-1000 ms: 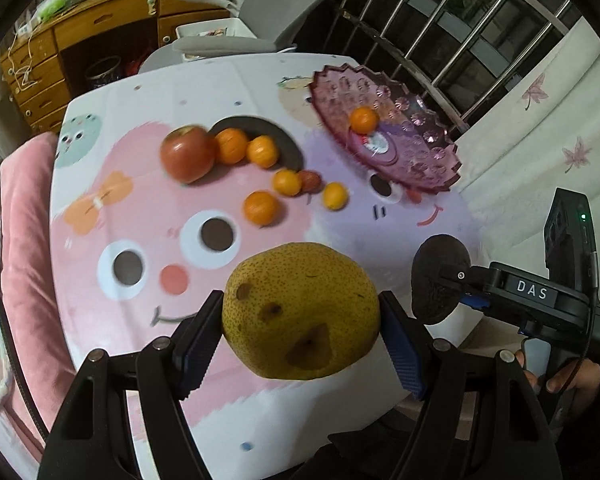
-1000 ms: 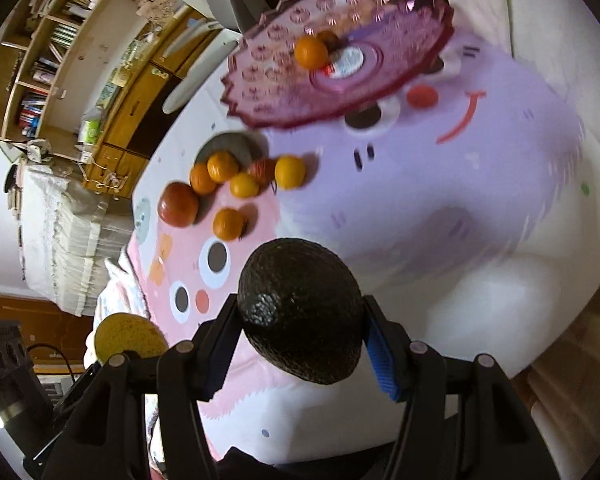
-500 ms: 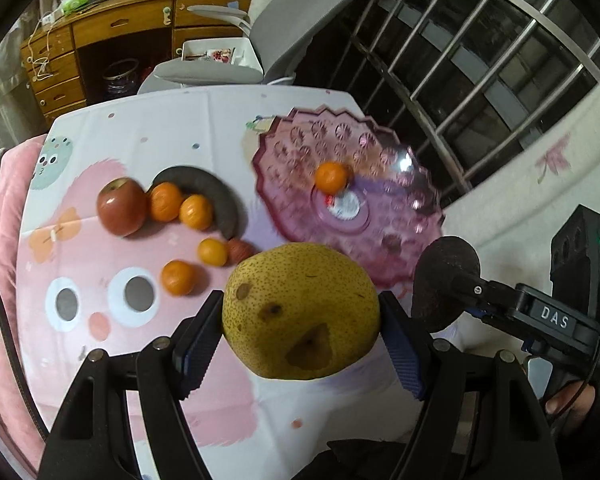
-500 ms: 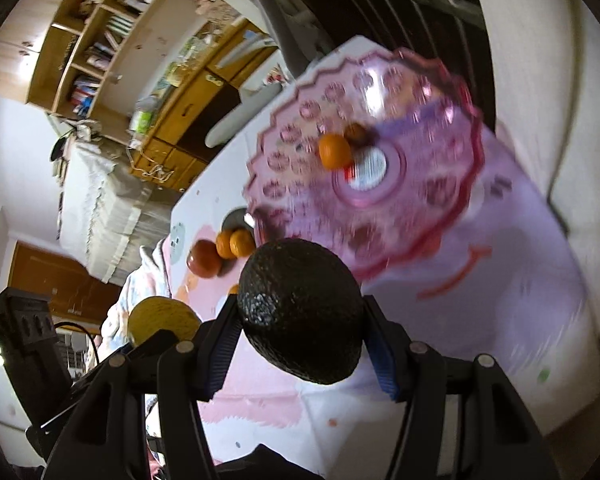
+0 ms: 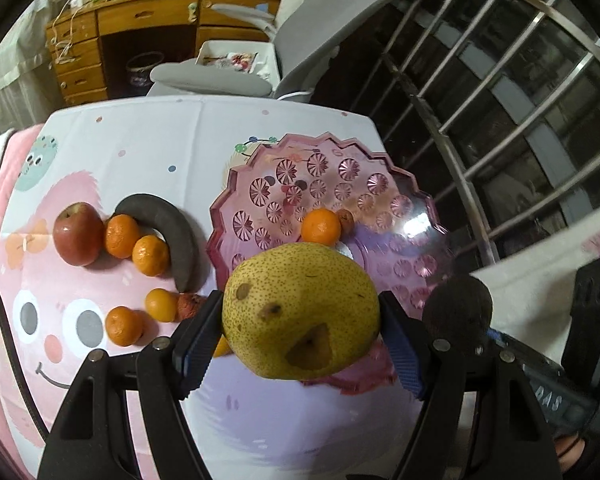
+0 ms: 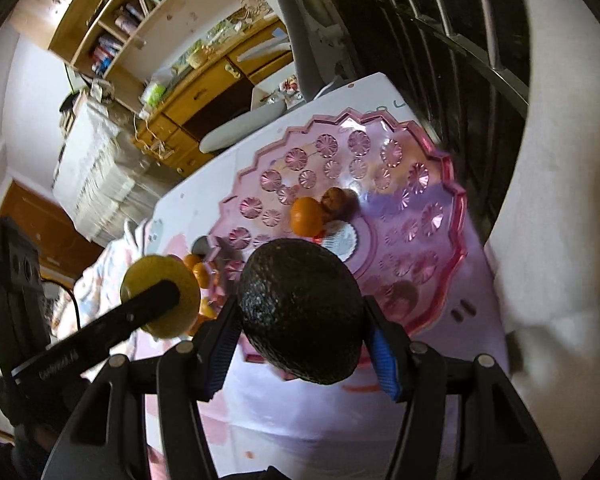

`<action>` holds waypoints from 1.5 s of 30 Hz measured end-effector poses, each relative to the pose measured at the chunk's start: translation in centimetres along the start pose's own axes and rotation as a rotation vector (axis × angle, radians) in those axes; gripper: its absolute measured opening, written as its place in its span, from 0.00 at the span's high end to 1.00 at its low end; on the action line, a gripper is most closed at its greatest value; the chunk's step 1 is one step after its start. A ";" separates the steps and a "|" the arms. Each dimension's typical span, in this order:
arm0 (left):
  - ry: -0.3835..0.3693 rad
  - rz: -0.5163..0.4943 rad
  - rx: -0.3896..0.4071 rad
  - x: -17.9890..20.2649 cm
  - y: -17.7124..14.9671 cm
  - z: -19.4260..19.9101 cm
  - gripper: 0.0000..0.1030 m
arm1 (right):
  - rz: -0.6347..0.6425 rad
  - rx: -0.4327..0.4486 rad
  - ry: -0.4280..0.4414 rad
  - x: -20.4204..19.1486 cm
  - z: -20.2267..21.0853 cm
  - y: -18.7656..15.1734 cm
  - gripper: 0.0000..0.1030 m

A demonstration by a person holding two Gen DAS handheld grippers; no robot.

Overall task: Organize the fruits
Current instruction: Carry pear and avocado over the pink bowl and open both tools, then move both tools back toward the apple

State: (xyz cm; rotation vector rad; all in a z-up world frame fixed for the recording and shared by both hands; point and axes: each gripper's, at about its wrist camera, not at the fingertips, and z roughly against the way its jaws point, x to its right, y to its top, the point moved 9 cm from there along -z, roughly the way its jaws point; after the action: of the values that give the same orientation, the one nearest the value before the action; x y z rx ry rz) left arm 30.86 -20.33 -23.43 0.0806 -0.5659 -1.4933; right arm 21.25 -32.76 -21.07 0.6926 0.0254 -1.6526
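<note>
Two grippers loaded: left gripper [image 5: 300, 344] clamps speckled yellow pear [image 5: 300, 308]; right gripper [image 6: 300, 340] clamps dark bumpy avocado [image 6: 300, 312]. Both above near rim of pink scalloped glass dish [image 5: 380, 208].

Risk: both fruits round, may roll off dish on release or knock small orange mandarin [image 5: 321, 227] w/ brown fruit beside it. Grippers close together; simultaneous lowering may collide.

Nearby, left of dish on cartoon tablecloth [image 5: 140, 140]: red apple [image 5: 78, 234], blackened banana [image 5: 168, 232], loose mandarins. Approach unobstructed.

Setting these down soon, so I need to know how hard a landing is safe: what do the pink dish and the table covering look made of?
Pink dish: translucent, glossy, with moulded rosettes and a scalloped rim; glass or hard plastic, can't tell which. Table covering: matte printed fabric by its creases, probably soft.
</note>
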 end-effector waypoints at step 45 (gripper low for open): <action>0.010 0.129 0.003 -3.6 -3.6 0.4 0.17 | 0.018 -0.067 -0.049 -0.5 -1.4 -2.0 0.41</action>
State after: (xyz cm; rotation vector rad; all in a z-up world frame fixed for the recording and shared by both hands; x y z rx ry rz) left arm 27.50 -17.17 -25.52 0.0525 -0.5556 -1.3656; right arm 20.02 -31.33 -22.73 0.6000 0.0394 -1.6430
